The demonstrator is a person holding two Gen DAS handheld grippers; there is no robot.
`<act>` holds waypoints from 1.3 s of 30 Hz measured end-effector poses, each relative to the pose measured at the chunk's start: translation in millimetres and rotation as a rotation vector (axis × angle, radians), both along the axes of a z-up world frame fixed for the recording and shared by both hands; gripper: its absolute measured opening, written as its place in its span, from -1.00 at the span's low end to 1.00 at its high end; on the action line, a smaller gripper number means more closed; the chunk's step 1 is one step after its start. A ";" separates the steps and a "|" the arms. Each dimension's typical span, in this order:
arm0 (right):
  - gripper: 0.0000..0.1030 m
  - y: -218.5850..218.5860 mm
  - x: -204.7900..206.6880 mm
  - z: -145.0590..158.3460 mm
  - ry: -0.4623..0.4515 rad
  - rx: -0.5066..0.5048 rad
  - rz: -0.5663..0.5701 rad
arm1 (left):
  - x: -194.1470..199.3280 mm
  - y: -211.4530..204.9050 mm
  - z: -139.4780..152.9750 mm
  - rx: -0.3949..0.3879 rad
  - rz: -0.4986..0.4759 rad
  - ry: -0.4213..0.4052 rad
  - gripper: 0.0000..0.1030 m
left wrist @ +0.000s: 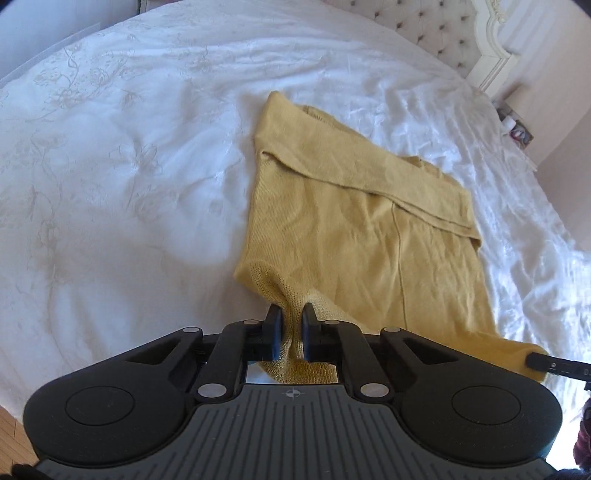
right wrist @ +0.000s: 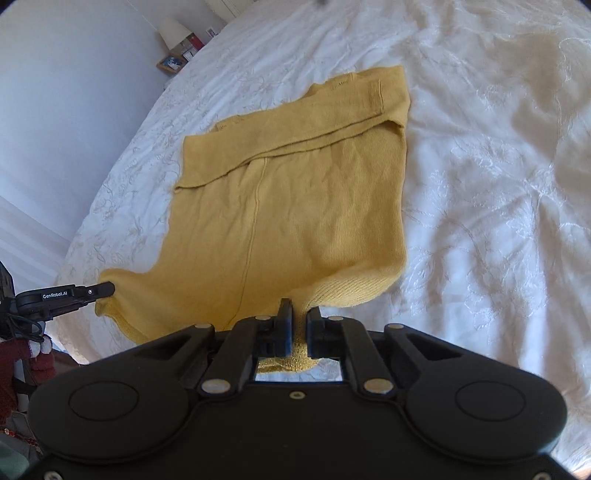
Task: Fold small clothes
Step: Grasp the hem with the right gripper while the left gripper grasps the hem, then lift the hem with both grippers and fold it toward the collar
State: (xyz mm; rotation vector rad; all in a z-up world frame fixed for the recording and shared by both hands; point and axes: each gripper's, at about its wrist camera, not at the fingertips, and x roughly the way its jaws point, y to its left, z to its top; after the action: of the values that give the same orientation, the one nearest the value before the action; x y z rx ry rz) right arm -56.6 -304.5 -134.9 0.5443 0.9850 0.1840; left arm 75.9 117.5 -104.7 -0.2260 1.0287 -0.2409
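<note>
Here, closest to us, we are seeing the left gripper (left wrist: 291,321) pinching the near hem of the yellow sweater (left wrist: 354,229). Its two black fingers (left wrist: 274,325) are squeezing a bunched bit of the knitted edge, and the cloth is hanging down behind them. In the other view, the right gripper (right wrist: 299,317) is doing the same thing on its own corner of the hem, with its jaws closed tight on the yellow knit.

Each view is showing us something the other is not. From the left wrist we are seeing the tip of the right gripper poking in at the far right edge, touching the sweater's other corner. From the right wrist we are seeing the left gripper from the side, at the left edge, with white letters on it.

A little farther out, the sweater is lying on the white bedspread (left wrist: 129,166), with its near edge lifted up by both grippers. A sleeve is folded across the top part.

Farthest away, the left view is showing a padded headboard (left wrist: 436,29). The right view is showing a lamp (right wrist: 173,31) and a small picture frame (right wrist: 170,63) instead.

The fabric right between the pads is partly hidden by the fingers. We are also seeing something dark red at the lower left of the right view, but it is cut off and we cannot tell what it is.
</note>
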 end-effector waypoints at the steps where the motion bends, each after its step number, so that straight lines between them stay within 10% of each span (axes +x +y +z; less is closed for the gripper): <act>1: -0.73 -1.7 6.2 4.4 -0.016 0.004 -0.013 | 6.7 -0.3 5.3 -0.006 0.003 -0.013 -0.80; 16: -0.73 -20.6 139.2 19.6 -0.105 0.024 -0.150 | 144.4 -13.0 23.7 -0.007 -0.097 -0.107 -0.88; 26: -0.73 -6.8 144.4 1.2 -0.021 0.028 -0.155 | 110.5 -8.8 -23.0 -0.060 -0.154 0.160 -0.27; 39: -0.73 -13.8 130.1 -5.1 0.017 0.034 -0.181 | 91.6 -38.9 -32.4 0.045 -0.223 0.120 -0.11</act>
State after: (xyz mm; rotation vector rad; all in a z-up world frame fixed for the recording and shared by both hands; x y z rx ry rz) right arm 73.5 -318.4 -140.0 0.6642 0.9452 0.0347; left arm 167.4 78.6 -137.1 -0.0846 1.1781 -0.4097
